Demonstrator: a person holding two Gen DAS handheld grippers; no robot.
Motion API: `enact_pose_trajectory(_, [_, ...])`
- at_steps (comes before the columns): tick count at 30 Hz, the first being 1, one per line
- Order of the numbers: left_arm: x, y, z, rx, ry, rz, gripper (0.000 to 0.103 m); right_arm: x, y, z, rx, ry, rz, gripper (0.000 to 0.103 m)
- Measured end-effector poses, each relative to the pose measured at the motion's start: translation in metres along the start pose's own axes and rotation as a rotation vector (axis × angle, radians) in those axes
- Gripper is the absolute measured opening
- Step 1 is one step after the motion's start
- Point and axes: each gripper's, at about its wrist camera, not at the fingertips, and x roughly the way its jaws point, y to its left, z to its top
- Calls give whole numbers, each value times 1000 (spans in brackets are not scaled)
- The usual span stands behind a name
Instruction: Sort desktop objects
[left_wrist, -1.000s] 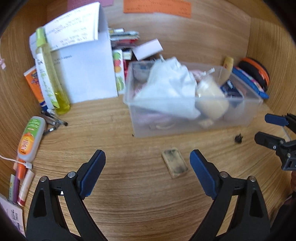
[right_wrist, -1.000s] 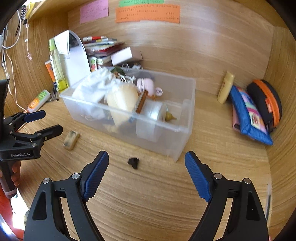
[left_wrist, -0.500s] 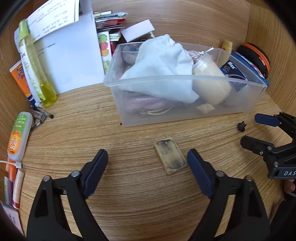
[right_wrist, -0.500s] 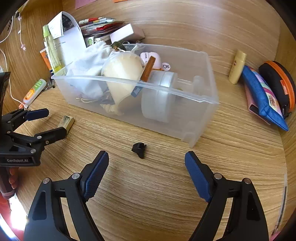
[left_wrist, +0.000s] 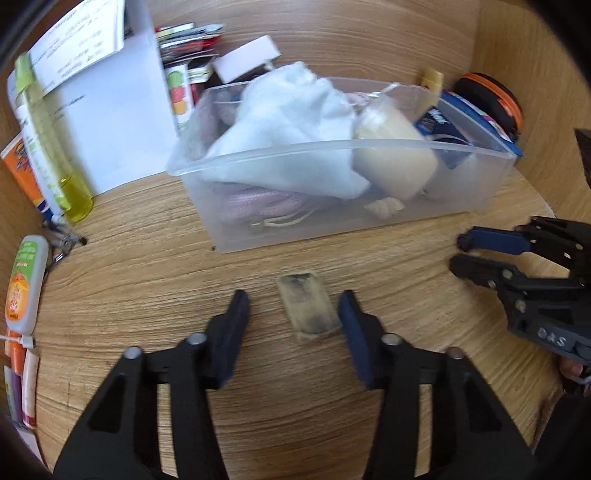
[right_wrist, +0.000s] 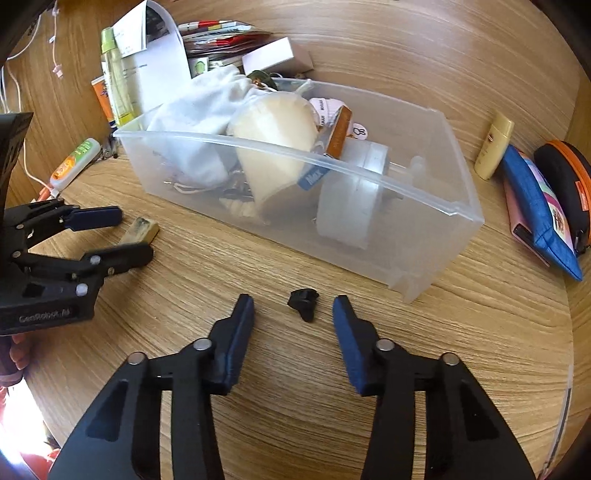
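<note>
A worn, dirty eraser (left_wrist: 308, 309) lies flat on the wooden desk between the open fingers of my left gripper (left_wrist: 293, 308); it also shows in the right wrist view (right_wrist: 139, 229). A small black clip (right_wrist: 304, 301) lies on the desk between the open fingers of my right gripper (right_wrist: 293, 314). Neither gripper touches its object. A clear plastic bin (left_wrist: 332, 236) behind both holds a white cloth bag (left_wrist: 291, 122), a cream pouch (right_wrist: 275, 136) and a tape roll (right_wrist: 351, 206). The right gripper (left_wrist: 465, 253) also shows at the right of the left wrist view.
At the left stand a white paper holder (left_wrist: 110, 122), a yellow-green bottle (left_wrist: 51, 155) and a lying orange-green tube (left_wrist: 24, 284). At the right lie a blue pouch (right_wrist: 543, 214), an orange-rimmed black case (right_wrist: 569, 173) and a small yellow bottle (right_wrist: 495, 147).
Both grippers have moved down and forward, and their fingers have narrowed, so that the left now straddles the eraser and the right straddles the black clip.
</note>
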Motion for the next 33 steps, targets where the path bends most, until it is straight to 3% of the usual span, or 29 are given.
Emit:
enact_pose_trajectory(2, [-1,-3,0,17,-3,-6,33,-2,1,-1,-12,-4,16,22])
enact_pose_trajectory(6, [-1,-4,0,30,-4,-8,30,-3,1,0,-15,-5,29,14])
enact_pose_trajectory(14, [1,-13,5,43,6,-29,27,-2,-1,1,-14,-7,49,9])
enact_pose_trajectory(25, [-30,-18,14,-13,-90,-67,20,-20,-7,-1,17,-67,98,9])
enact_pose_trajectory(30, [-29,-15,13,-30,-88,-76,17,-25,-4,-3,-16,-61,63,10])
enact_pose_trajectory(31, [-26,-14,12,-33,-79,-73,17,-23,-4,-3,-15,-52,70,11])
enact_pose_trajectory(33, [-23,-14,9,-42,-65,-76,17,-17,-6,-2,-2,-26,72,24])
